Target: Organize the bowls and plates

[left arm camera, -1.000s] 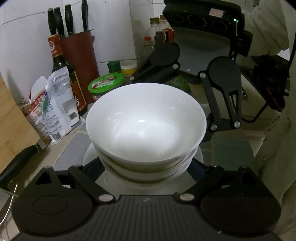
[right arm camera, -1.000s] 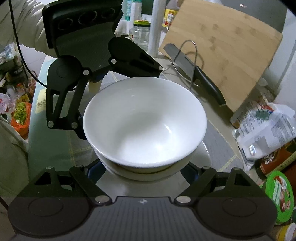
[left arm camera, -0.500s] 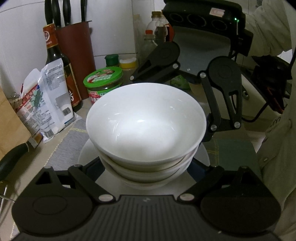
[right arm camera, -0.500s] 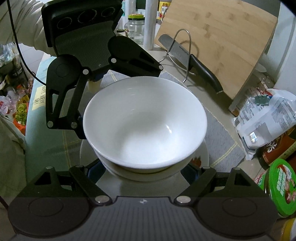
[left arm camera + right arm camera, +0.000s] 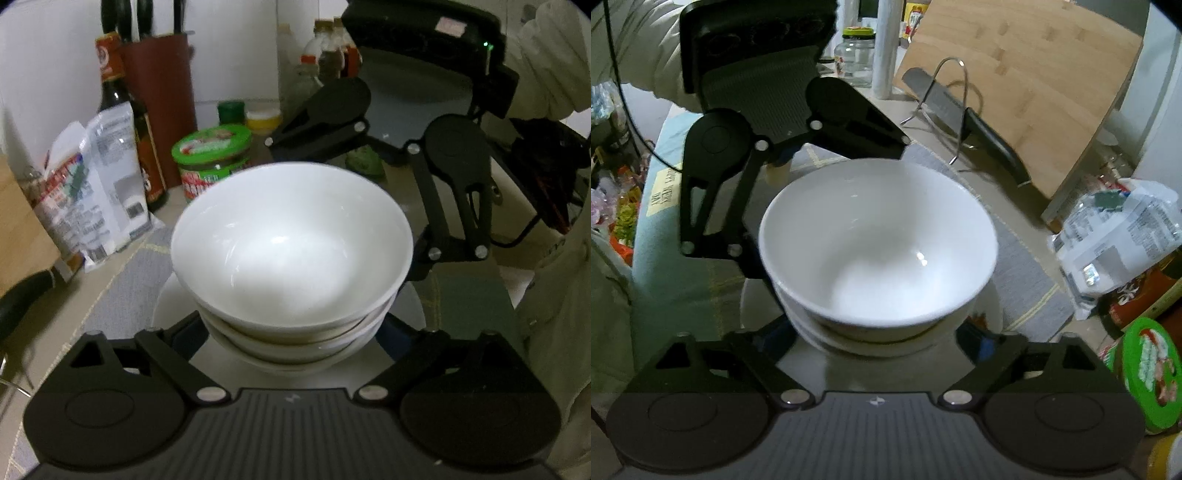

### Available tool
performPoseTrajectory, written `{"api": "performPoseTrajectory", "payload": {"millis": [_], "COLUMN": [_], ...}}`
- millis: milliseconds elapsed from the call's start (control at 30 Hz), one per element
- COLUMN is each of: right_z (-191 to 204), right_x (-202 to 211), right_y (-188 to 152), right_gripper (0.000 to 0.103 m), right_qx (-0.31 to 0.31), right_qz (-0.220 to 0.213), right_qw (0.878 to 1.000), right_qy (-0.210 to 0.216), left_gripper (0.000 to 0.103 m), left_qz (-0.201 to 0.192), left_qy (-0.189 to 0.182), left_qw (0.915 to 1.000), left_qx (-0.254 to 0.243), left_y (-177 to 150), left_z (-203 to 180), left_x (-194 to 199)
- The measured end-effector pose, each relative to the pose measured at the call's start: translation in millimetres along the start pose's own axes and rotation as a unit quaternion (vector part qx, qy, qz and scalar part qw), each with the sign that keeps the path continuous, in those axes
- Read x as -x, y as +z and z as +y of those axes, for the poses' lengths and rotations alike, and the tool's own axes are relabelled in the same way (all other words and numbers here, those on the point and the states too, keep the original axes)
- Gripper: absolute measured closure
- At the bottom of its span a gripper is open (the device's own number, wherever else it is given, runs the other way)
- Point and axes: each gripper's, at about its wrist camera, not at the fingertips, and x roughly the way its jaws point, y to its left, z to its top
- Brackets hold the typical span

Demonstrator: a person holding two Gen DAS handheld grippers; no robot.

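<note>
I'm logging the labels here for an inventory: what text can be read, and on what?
Nothing reads clearly.
Yellow sticker on the teal surface: dark letters, too blurred.
Green-lidded jar: red label print, blurred.
White packet: small print, unreadable.
Dark bottle: red neck label, unreadable.

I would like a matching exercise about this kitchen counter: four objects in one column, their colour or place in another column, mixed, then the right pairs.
Things:
1. top bowl
2. jar lid
3. cutting board
4. knife

Descriptions:
A. green
B. leaning upright, wooden
C. white, on a stack of bowls
D. lying by a wire stand, black handle

Pairs: 1-C, 2-A, 3-B, 4-D
</note>
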Motion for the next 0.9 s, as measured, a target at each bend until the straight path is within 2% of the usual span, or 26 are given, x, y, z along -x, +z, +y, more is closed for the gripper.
{"api": "performPoseTrajectory", "payload": {"millis": [100,233,400,567,667,733,800,900], "right_z": [-3,3,6,9,17,26,38,49], "right_x": [3,3,8,17,21,23,26,24], "right_y": [1,0,-4,-9,-6,-3,2,8], "right_gripper": [0.0,0.0,0.0,0.0,0.0,0.0,0.0,0.0], "right_qx": [-0.015,0.001,0.004,0.007,0.02,0.027,0.035,0.016], "right_qz": [-0.008,-0.002,-0.003,0.0,0.017,0.031,0.044,0.074], "right_qw": [1.0,1.0,1.0,1.0,0.999,0.998,0.995,0.991], "right_qy": [0.022,0.008,0.001,-0.01,-0.041,-0.054,-0.085,-0.113], "left_gripper": [0.002,0.001,0.001,0.001,0.001,0.001,0.001,0.001], "left_qz": [0.008,0.005,-0.011,-0.029,-0.055,-0.078,-0.095,-0.116], "left_qy": [0.025,0.044,0.103,0.167,0.204,0.214,0.222,0.249], "left_qw": [0.9995,0.999,0.9943,0.9834,0.9735,0.9677,0.9623,0.9523], "left_qx": [-0.014,0.003,0.025,0.064,0.087,0.109,0.125,0.132], "left_y": [-2,-6,-10,-13,-18,-23,-28,-37], "left_z": [-7,-13,-30,-48,-57,-59,-59,-63], "left_x": [1,9,27,46,58,68,75,86]}}
